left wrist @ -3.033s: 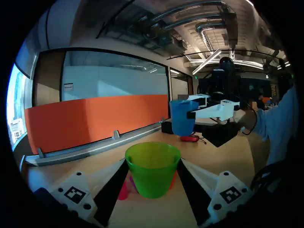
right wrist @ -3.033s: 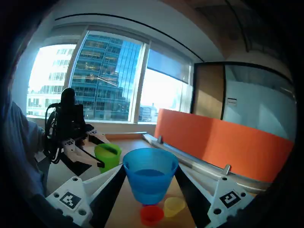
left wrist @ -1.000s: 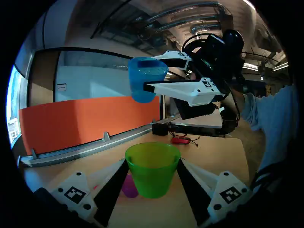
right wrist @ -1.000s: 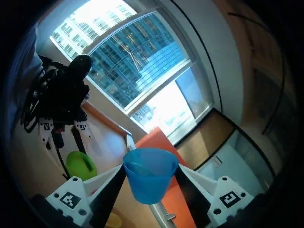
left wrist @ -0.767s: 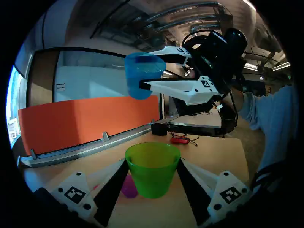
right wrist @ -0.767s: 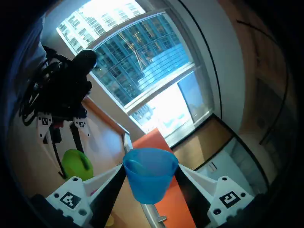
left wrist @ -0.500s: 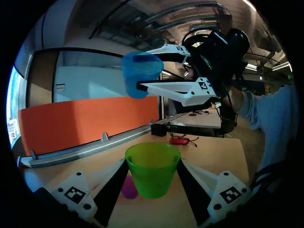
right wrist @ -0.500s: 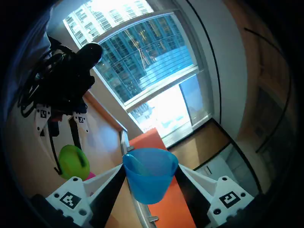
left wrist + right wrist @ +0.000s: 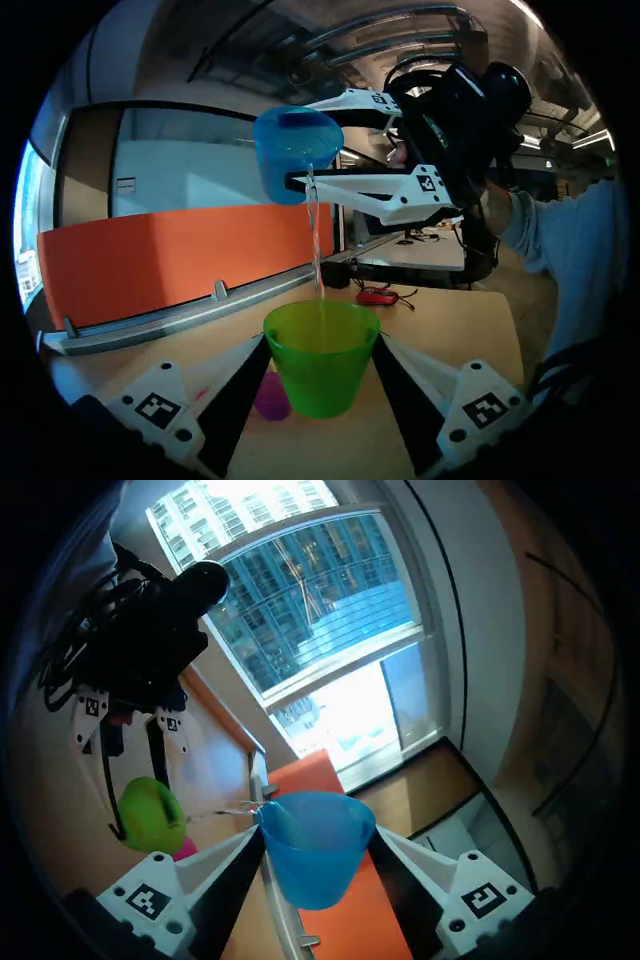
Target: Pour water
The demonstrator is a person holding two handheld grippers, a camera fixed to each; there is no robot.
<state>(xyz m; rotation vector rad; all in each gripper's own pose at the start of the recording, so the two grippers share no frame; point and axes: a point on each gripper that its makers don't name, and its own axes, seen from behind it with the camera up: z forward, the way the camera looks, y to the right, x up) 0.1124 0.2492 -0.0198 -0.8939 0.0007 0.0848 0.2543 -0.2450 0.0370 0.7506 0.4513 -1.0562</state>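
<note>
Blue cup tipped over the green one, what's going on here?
A person holds a tool in each hand. The right tool grips the blue cup, raised and tilted; a thin stream of water falls from its rim into the green cup, gripped upright in the left tool over the wooden table.

Bright daylight from the window [image 9: 320, 616] — blown-out glare, fisheye-bent edges, sharp focus.

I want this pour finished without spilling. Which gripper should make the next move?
Right. The right gripper holds the tilted blue cup, with water streaming into the green cup; the left gripper only holds that cup under it.
</note>
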